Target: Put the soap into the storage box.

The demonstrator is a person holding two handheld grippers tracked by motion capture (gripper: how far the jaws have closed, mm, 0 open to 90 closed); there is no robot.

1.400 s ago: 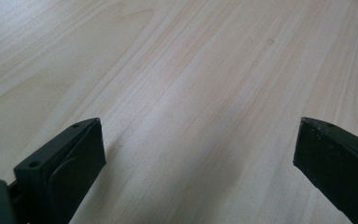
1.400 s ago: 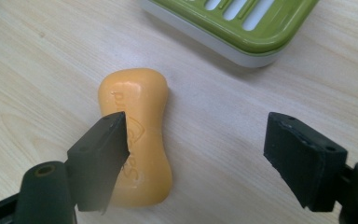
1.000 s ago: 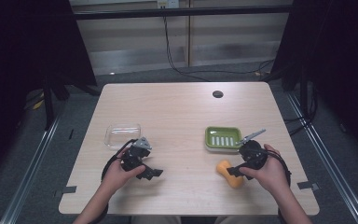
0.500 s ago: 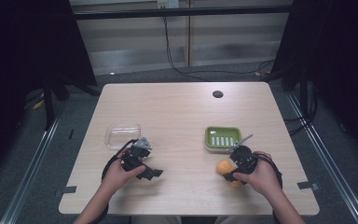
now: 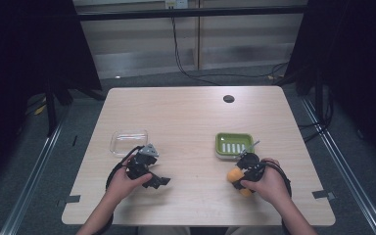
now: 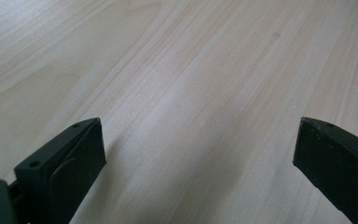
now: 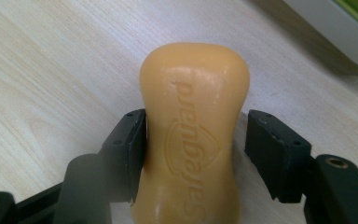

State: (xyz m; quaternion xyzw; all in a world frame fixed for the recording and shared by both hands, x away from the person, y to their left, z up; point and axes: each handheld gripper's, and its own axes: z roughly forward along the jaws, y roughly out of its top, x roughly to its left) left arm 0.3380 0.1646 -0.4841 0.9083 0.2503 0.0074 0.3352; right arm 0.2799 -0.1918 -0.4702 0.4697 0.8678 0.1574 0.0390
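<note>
The pale wooden counter (image 5: 196,122) carried a clear plastic container (image 5: 129,141) and a green rectangular soap dish (image 5: 233,144). The left gripper (image 6: 198,154) stood wide open over bare wood. The right gripper (image 7: 196,149) bracketed an orange soap bar (image 7: 193,130) on the counter beside the dish; the left jaw touched it, the right stood just clear.

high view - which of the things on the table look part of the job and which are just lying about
Likely in play:
- orange soap bar, between the right tongs' jaws, one touching, one a little off
- green soap dish, just beyond it

Lying about, as far as I can tell:
- clear container
- left tongs, open over bare table
</note>
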